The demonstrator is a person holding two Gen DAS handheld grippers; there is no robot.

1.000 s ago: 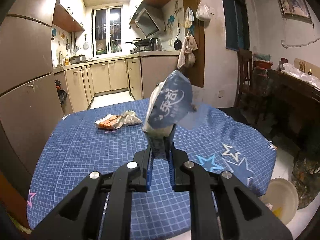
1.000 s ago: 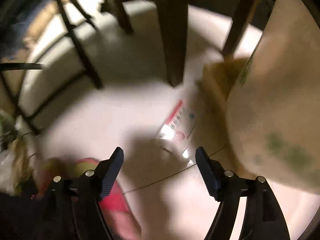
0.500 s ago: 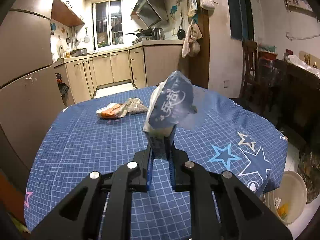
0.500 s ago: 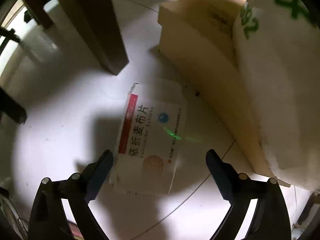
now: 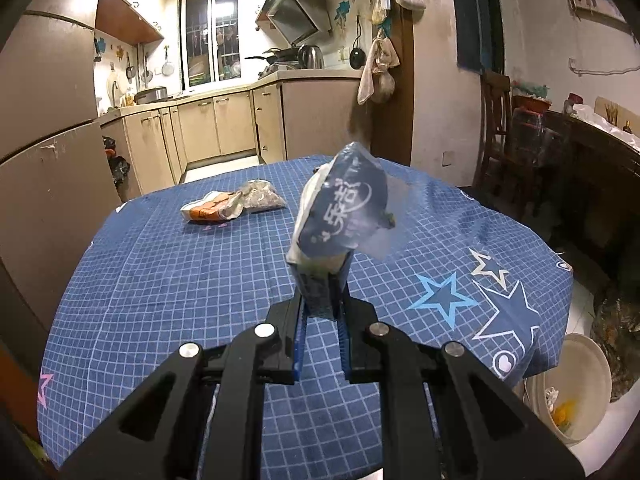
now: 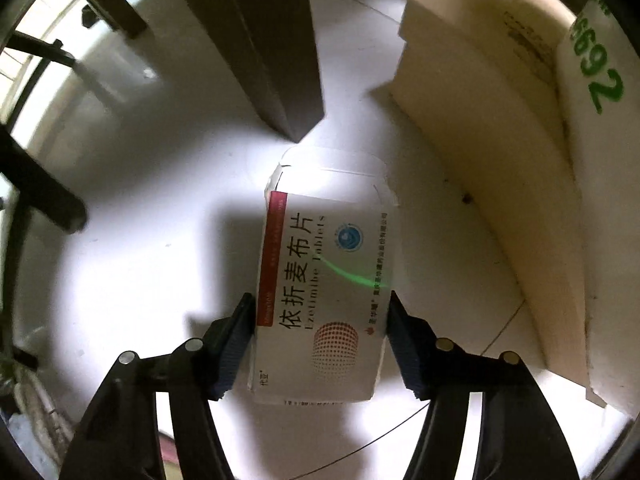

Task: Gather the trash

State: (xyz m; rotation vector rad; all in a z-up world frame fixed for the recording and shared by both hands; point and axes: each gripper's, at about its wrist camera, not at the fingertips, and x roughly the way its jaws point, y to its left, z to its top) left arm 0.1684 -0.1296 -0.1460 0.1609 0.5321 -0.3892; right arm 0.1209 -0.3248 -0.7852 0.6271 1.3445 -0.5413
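My left gripper (image 5: 322, 312) is shut on a blue snack wrapper (image 5: 340, 216) with white lettering, held upright above the blue checked tablecloth (image 5: 160, 280). An orange-and-white wrapper (image 5: 210, 210) and a clear bag of dark bits (image 5: 262, 200) lie on the far part of the table. My right gripper (image 6: 320, 336) points down at the white floor, its fingers on either side of a white medicine box (image 6: 326, 284) with a red stripe. The fingers touch or nearly touch the box's sides.
A cream bin (image 5: 576, 384) with scraps stands on the floor at the table's right. Kitchen cabinets (image 5: 216, 128) lie beyond the table. On the floor by the box are a dark wooden furniture leg (image 6: 272, 48) and a cardboard box (image 6: 500, 128) on the right.
The right gripper has come down over the medicine box and its fingers have narrowed around it. The left gripper has drifted slightly with the wrapper still held.
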